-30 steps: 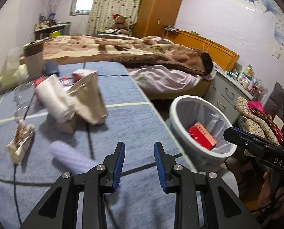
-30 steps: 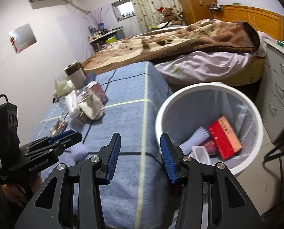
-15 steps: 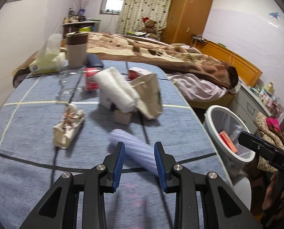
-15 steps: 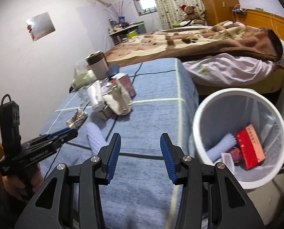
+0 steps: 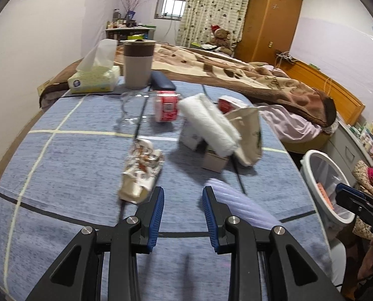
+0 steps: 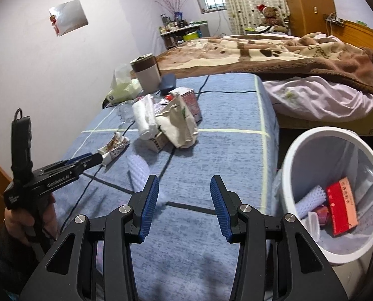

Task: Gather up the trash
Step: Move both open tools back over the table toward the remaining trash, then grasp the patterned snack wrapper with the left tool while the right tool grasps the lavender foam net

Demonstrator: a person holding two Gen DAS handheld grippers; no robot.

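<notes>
On the blue tablecloth (image 5: 61,165) lie a crumpled snack wrapper (image 5: 141,170), a pale purple foam net sleeve (image 5: 239,208), a white paper roll (image 5: 209,123), a beige paper bag (image 5: 249,135) and a red-white carton (image 5: 165,105). My left gripper (image 5: 182,215) is open and empty, just short of the wrapper, the sleeve by its right finger. It also shows in the right wrist view (image 6: 86,161), near the wrapper (image 6: 115,148). My right gripper (image 6: 183,205) is open and empty over the table's near right part. The white trash bin (image 6: 311,140) holds a red box (image 6: 341,205).
A tissue box (image 5: 95,77), a brown-lidded cup (image 5: 137,62), a dark case (image 5: 161,81) and a clear glass (image 5: 131,110) stand at the table's far end. A black cable (image 6: 166,163) runs across the cloth. A bed with a brown blanket (image 6: 286,52) lies beyond.
My left gripper has swung left from the bin side to face the wrapper and moved in toward it. My right gripper has shifted left, away from over the bin. Both stay open.
</notes>
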